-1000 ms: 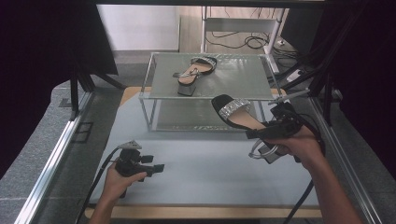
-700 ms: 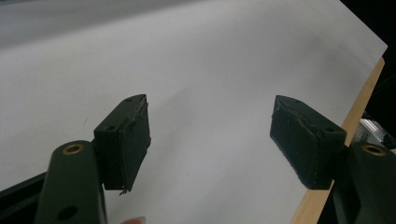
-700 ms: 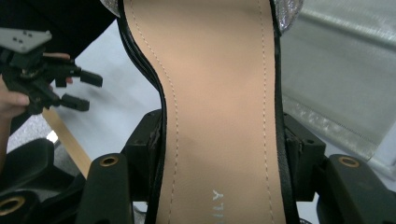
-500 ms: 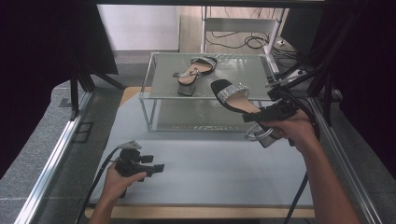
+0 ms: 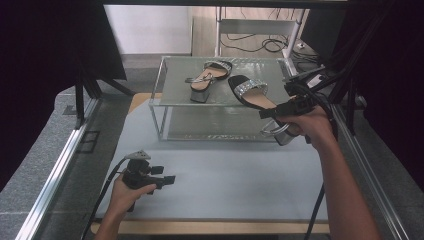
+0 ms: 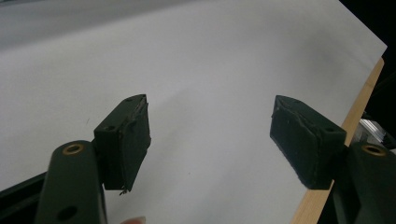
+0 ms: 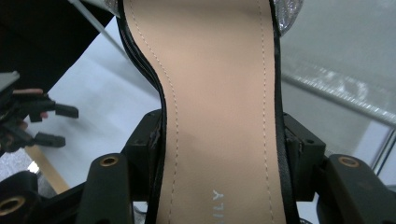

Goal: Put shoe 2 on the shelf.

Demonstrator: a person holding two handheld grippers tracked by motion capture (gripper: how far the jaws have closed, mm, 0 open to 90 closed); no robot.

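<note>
In the high view, right of centre, the right gripper (image 5: 274, 114) holds a black block-heeled sandal with a tan insole and a glittery silver toe strap (image 5: 252, 95). Its fingers are closed on the two edges of the sole at the narrow waist of the shoe, standing fairly wide because the sole fills the gap. The sandal hangs in the air over the front right corner of a two-tier glass shelf with a thin metal frame (image 5: 161, 82), its toe pointing toward the upper left of the frame above the top pane and its silver heel hanging in front of the shelf's front edge. The right gripper view shows the same grip close up: the tan insole of the sandal (image 7: 215, 93) runs up the middle of the frame, with a black finger (image 7: 148, 140) pressed against each side. A second matching sandal (image 5: 207, 80) lies on the top pane, in the upper middle of the high view, near the held one but apart from it. At the lower left of the high view the left gripper (image 5: 169, 179) rests low over the pale grey bench (image 5: 225, 175), held in the person's hand. In the left gripper view its fingers (image 6: 128, 140) stand wide apart with nothing between them, above the bare pale surface and the bench's wooden edge at the right.
</note>
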